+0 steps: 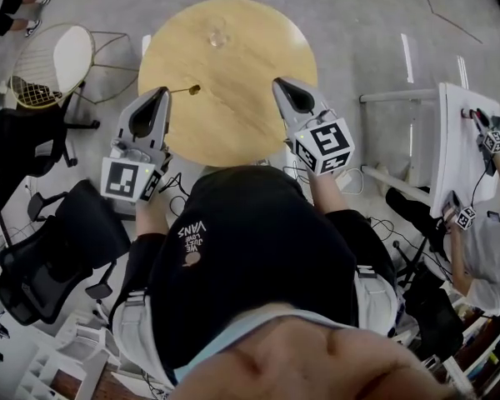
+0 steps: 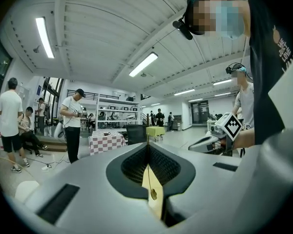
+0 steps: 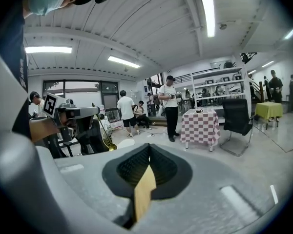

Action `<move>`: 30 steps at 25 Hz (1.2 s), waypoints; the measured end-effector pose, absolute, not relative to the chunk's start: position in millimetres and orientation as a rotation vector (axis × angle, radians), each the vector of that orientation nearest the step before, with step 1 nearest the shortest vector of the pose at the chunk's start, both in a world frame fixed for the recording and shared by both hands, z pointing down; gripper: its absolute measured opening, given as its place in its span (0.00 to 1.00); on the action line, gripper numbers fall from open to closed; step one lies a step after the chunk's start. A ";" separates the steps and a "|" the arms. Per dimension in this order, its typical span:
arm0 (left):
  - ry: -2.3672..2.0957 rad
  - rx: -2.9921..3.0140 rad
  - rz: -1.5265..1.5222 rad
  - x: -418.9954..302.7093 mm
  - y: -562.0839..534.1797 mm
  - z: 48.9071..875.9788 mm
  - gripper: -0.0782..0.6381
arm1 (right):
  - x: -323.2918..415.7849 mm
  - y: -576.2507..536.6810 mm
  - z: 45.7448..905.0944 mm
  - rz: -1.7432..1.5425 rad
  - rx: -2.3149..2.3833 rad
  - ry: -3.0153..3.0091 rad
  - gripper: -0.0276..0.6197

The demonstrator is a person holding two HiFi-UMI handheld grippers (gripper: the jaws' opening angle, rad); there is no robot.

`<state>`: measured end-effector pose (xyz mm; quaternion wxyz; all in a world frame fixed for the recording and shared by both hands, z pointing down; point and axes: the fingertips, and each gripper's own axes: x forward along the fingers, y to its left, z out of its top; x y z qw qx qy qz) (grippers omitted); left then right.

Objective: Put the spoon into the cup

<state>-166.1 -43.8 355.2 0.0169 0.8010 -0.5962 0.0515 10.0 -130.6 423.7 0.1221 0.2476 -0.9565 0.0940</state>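
A thin gold spoon (image 1: 184, 90) sticks out to the right from my left gripper (image 1: 164, 91), which is shut on its handle at the left rim of the round wooden table (image 1: 233, 115). In the left gripper view the spoon (image 2: 153, 194) shows in the slit between the closed jaws of the left gripper (image 2: 147, 147). A clear glass cup (image 1: 217, 33) stands at the table's far side, well beyond both grippers. My right gripper (image 1: 276, 82) is shut and empty over the table's right edge. The right gripper view shows its closed jaws (image 3: 149, 152) and the spoon (image 3: 109, 146) off to the left.
Black office chairs (image 1: 58, 248) stand at the lower left and a wire chair with a white seat (image 1: 58, 61) at the upper left. A white table (image 1: 462, 148) and another person (image 1: 483, 257) with grippers are at the right. Cables lie on the floor.
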 end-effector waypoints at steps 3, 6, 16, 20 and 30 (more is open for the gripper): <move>-1.822 2.513 0.163 -173.1 -54.2 356.4 0.12 | 5.4 -134.4 424.3 0.281 0.752 -2.780 0.04; -1.786 2.540 0.169 -178.1 -67.1 357.1 0.12 | 4.5 -138.3 424.6 0.291 0.792 -2.766 0.04; -1.704 2.625 0.174 -201.6 -111.9 363.3 0.12 | -3.9 -150.7 433.0 0.316 0.911 -2.717 0.04; -1.673 2.651 0.176 -207.5 -129.2 365.5 0.12 | -5.9 -155.6 435.1 0.323 0.949 -2.698 0.04; -1.614 2.706 0.173 -218.9 -173.2 372.5 0.12 | -7.6 -165.2 442.1 0.350 1.031 -2.653 0.04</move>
